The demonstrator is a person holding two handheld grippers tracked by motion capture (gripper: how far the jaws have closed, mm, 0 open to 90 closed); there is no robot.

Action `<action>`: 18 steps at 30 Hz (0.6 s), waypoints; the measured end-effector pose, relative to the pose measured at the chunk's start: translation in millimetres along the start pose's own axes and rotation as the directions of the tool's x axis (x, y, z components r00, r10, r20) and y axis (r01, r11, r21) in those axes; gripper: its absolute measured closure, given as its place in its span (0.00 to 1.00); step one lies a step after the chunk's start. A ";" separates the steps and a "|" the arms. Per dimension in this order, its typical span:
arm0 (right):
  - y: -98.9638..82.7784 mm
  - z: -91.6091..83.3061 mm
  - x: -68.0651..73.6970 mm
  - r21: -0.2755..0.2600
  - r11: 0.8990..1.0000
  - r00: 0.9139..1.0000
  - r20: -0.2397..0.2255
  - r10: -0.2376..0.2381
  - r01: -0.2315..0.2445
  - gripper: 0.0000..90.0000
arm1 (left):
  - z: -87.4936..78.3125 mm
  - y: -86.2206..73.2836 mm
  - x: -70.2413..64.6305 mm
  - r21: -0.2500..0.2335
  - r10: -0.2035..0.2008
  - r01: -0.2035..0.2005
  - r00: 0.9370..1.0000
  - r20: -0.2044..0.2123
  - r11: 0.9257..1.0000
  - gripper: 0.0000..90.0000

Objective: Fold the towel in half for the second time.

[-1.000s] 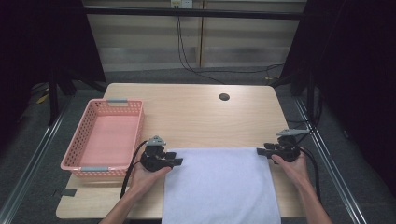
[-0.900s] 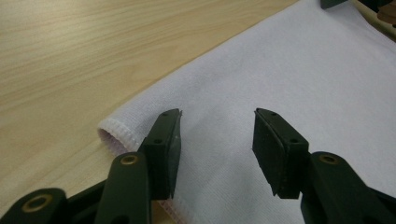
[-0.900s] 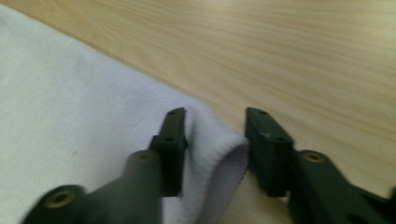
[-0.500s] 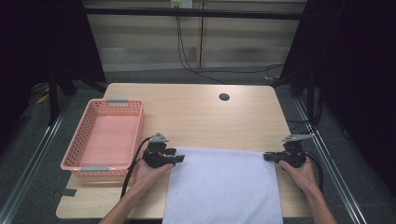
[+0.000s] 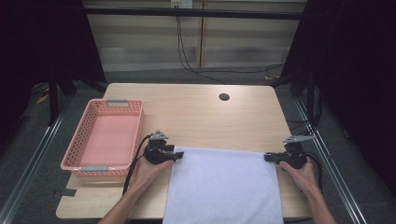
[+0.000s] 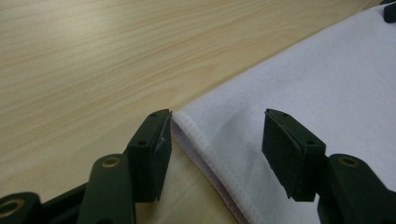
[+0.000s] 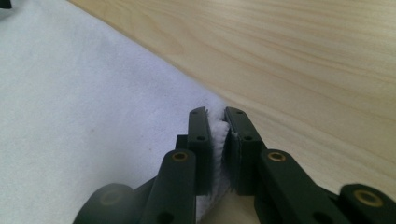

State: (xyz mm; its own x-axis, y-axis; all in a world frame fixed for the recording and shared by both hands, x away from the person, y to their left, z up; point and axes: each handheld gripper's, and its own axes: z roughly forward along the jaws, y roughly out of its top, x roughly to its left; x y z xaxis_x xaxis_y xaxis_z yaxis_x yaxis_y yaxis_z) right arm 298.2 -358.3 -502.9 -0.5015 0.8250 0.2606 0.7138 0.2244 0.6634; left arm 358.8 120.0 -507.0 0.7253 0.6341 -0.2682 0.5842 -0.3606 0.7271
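Table (image 5: pixel 196 116) takes up the middle of the high view; pink basket (image 5: pixel 105 137) sits at its left edge, empty as far as I can see. White cloth (image 5: pixel 224 186) lies flat in the lower middle of the frame, its near end hanging over the table's front edge, its far edge running straight between the two grippers.

Cloth looks light, soft and limp, with a fine nap and a stitched hem (image 6: pixel 201 140). It should drape and sag when lifted and won't hold shape, but it isn't slippery or fragile. Best hold is the far corners, pinched over the hem so both layers of the fold catch.

Both forearms come in from the bottom of the frame, hands low on the table, grippers lying roughly level and pointing inward at each other along the far edge.

Right gripper (image 7: pixel 217 123), at lower right in the high view: fingers clamped on the far right corner, cloth bunched between the pads.

Left gripper (image 6: pixel 215 140), at lower centre-left: fingers have just been opening and stand apart, straddling the far left corner; one pad is right at the hem but not pressing.
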 end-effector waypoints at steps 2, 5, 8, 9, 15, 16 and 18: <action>0.7 1.7 -0.5 -0.005 1.000 1.000 -0.017 0.004 -0.004 0.90 | 5.2 3.1 -1.3 -0.002 0.012 -0.012 1.000 0.015 1.000 0.50; 2.1 2.2 1.3 -0.011 1.000 1.000 -0.031 0.006 -0.006 0.91 | 8.9 4.6 -6.7 0.033 0.054 -0.056 0.997 0.058 0.998 0.83; 5.7 -5.4 2.4 -0.053 0.998 0.998 -0.058 0.017 -0.020 0.93 | 1.4 5.6 -9.5 0.003 0.046 -0.047 0.994 0.102 0.999 0.91; 8.3 -10.9 2.2 -0.083 0.996 0.998 -0.067 0.017 -0.023 0.93 | -3.3 7.5 -11.5 -0.031 0.034 -0.030 0.993 0.114 0.999 0.91; 33.5 -43.5 7.6 -0.193 0.981 0.998 -0.070 -0.009 -0.005 0.93 | -37.8 34.7 -24.0 -0.157 0.057 -0.039 0.992 0.109 0.987 0.92; 39.6 -49.1 9.5 -0.213 0.977 0.998 -0.065 -0.020 0.006 0.93 | -42.9 38.2 -24.5 -0.175 0.062 -0.043 0.992 0.106 0.984 0.92; 51.8 -60.2 12.2 -0.248 0.968 0.998 -0.060 -0.037 0.021 0.93 | -56.9 49.0 -25.6 -0.211 0.067 -0.045 0.993 0.098 0.976 0.92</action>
State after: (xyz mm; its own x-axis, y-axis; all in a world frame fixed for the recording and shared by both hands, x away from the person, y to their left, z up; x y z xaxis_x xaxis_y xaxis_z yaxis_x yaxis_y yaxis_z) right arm 299.6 -367.8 -423.2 -0.5562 0.7835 0.2770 0.5592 0.1062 0.8222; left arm 348.1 124.9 -428.6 0.7951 0.5383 -0.2795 0.4607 -0.2362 0.8555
